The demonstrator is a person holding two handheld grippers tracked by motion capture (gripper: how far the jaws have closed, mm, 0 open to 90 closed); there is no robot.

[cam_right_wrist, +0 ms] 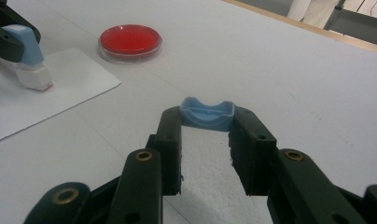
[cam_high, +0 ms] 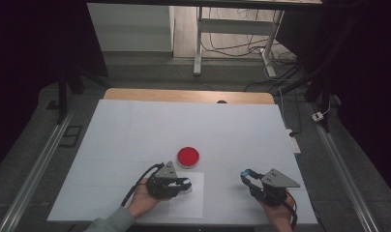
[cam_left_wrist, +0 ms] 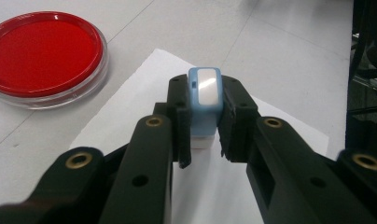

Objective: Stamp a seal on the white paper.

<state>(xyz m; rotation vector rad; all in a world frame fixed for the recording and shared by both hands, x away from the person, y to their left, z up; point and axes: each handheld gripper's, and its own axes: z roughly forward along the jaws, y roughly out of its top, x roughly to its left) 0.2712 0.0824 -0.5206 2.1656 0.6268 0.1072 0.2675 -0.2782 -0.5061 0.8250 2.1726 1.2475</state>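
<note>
My left gripper (cam_left_wrist: 204,114) is shut on a light blue stamp (cam_left_wrist: 204,91) with a white base. It stands upright on a white paper sheet (cam_left_wrist: 144,84). In the high view the left gripper (cam_high: 185,184) is over that sheet (cam_high: 186,205), just in front of a round dish with a red filling (cam_high: 188,156). My right gripper (cam_right_wrist: 207,122) is shut on a small blue cap (cam_right_wrist: 207,113), held just above the table. The right gripper view also has the stamp (cam_right_wrist: 30,63) at the far left and the dish (cam_right_wrist: 129,39) behind it. The right gripper (cam_high: 246,175) is to the right of the sheet.
A white cover (cam_high: 135,130) lies over the table, with a wooden edge (cam_high: 188,95) at the far side. A power strip (cam_high: 293,143) hangs off the right edge. A desk frame (cam_high: 198,43) and cables stand on the floor beyond.
</note>
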